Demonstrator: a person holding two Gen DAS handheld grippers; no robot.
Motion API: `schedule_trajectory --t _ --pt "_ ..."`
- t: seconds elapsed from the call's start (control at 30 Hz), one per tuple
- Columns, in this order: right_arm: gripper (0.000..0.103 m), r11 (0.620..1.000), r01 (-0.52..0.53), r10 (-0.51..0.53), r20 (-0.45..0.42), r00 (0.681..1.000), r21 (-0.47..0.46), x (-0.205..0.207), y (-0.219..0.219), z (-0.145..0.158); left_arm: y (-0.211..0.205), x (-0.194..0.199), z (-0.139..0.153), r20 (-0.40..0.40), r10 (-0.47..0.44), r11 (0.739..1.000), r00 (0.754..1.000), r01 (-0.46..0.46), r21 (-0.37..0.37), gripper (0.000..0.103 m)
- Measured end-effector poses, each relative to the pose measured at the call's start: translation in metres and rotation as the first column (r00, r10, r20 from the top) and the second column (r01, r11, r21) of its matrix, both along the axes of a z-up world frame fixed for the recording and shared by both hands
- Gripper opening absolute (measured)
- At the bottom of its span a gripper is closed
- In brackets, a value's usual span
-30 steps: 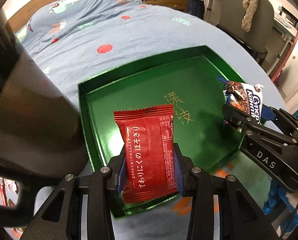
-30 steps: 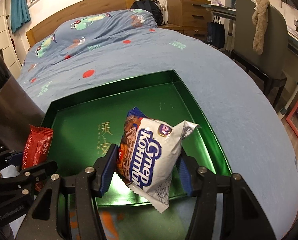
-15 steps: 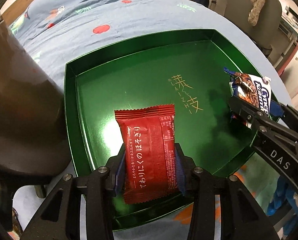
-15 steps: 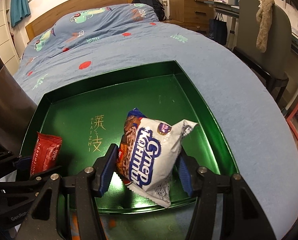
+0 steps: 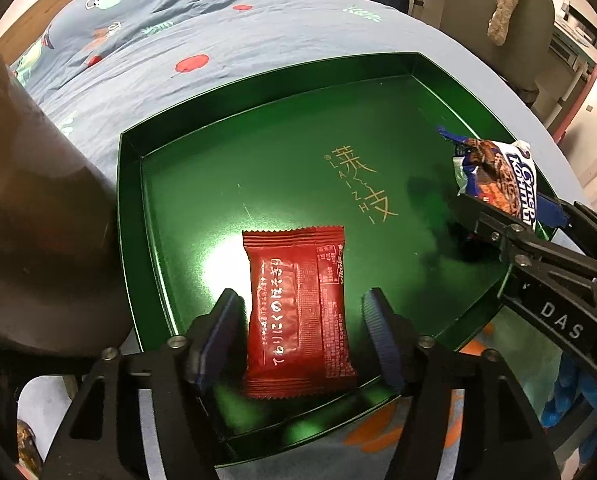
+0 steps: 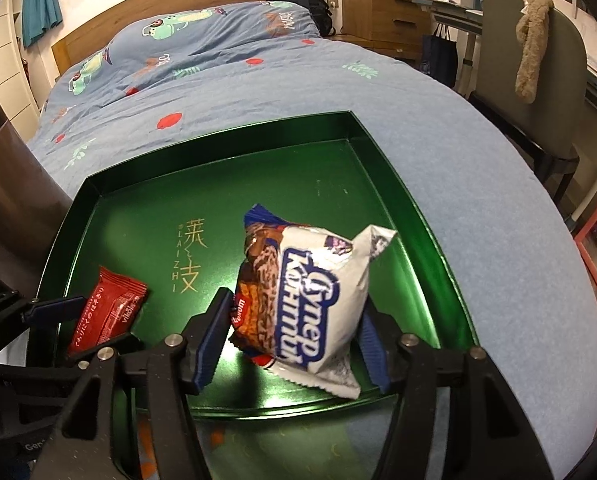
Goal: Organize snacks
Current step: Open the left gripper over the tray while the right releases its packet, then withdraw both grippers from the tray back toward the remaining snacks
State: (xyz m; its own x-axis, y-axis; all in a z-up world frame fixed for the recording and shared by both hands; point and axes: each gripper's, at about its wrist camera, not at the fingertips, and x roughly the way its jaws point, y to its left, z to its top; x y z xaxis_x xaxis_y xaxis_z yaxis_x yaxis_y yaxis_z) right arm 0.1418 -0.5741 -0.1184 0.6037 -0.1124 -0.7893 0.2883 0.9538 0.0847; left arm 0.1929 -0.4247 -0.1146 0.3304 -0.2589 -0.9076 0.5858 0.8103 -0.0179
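Since a second ago, the jaws of the left gripper (image 5: 300,332) have just been opening: the blue pads, earlier pressed on the red snack packet (image 5: 298,312), are now seen standing apart from its sides, with a gap on each side. The packet is still between them but is now lying flat on the floor of the green tray (image 5: 130,208), at its near left part; earlier it was held tilted above the near rim. The right gripper (image 6: 294,340) is unchanged and is kept clamped on the white and blue snack bag (image 6: 318,300), which is held above the near right part of the tray floor.

Two snacks are counted, one red and one white and blue. One tray is seen, with gold lettering (image 5: 362,184) on its floor, and two grippers. The tray is set on a blue bedspread (image 6: 258,84) printed with red dots.

In the left wrist view, the printed face of the red packet is shown in full, and a large dark object (image 5: 38,216) is shown just left of the tray; what it is cannot be told. In the right wrist view, the wooden headboard (image 6: 166,4), a wooden dresser (image 6: 382,12) and a grey chair (image 6: 554,76) with a fluffy item draped over it are shown more fully.
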Motion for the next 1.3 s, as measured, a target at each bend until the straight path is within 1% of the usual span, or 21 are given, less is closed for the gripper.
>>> schedule_trajectory --t 0.07,0.23,0.33,0.43,0.53,0.57,0.67,0.73,0.87,1.03,1.13,1.3 --pt "0.103 1.000 0.004 -0.004 0.000 1.000 0.001 -0.001 -0.001 0.001 0.000 0.000 -0.001 -0.006 -0.003 1.000 1.000 0.003 0.002 0.065" --pt "0.103 1.000 0.008 -0.008 0.016 1.000 -0.001 -0.007 -0.003 0.009 0.000 0.000 0.001 -0.025 0.003 1.000 1.000 -0.003 0.010 0.065" --pt "0.103 1.000 0.011 -0.011 0.032 0.999 -0.010 -0.013 -0.003 0.018 0.002 -0.004 0.004 -0.002 -0.006 1.000 1.000 0.006 0.014 0.065" --pt "0.103 1.000 0.022 -0.022 0.048 0.999 -0.009 -0.019 -0.006 0.027 0.003 -0.013 0.015 0.029 -0.022 1.000 0.999 0.021 0.019 0.065" --pt "0.103 1.000 0.026 -0.025 0.055 0.998 -0.007 -0.024 -0.007 0.033 0.003 -0.020 0.022 0.039 -0.036 0.999 0.999 0.035 0.015 0.073" --pt "0.103 1.000 0.026 -0.025 0.057 0.998 -0.009 -0.027 -0.006 0.036 0.003 -0.023 0.025 0.042 -0.040 0.999 0.998 0.040 0.009 0.074" --pt "0.103 0.999 0.033 -0.032 0.066 0.997 -0.013 -0.034 -0.005 0.042 0.004 -0.038 0.035 0.073 -0.074 0.997 0.995 0.074 0.002 0.074" --pt "0.103 0.999 0.040 -0.039 0.071 0.997 -0.012 -0.038 -0.005 0.046 0.010 -0.047 0.041 0.054 -0.103 0.994 0.993 0.104 -0.016 0.074" --pt "0.103 0.999 0.050 -0.049 0.079 0.996 -0.011 -0.052 -0.004 0.055 0.020 -0.064 0.053 0.049 -0.124 0.992 0.991 0.125 -0.034 0.074" --pt "0.103 0.998 0.058 -0.056 0.090 0.994 -0.021 -0.074 0.001 0.071 0.033 -0.086 0.068 0.031 -0.130 0.991 0.991 0.131 -0.020 0.075" --pt "0.103 0.998 0.062 -0.060 0.092 0.994 -0.025 -0.087 0.004 0.078 0.042 -0.099 0.077 0.048 -0.129 0.992 0.990 0.129 0.002 0.077" --pt "0.103 0.997 0.070 -0.067 0.108 0.992 -0.024 -0.112 0.014 0.091 0.057 -0.122 0.092 0.067 -0.134 0.991 0.989 0.133 0.019 0.078"
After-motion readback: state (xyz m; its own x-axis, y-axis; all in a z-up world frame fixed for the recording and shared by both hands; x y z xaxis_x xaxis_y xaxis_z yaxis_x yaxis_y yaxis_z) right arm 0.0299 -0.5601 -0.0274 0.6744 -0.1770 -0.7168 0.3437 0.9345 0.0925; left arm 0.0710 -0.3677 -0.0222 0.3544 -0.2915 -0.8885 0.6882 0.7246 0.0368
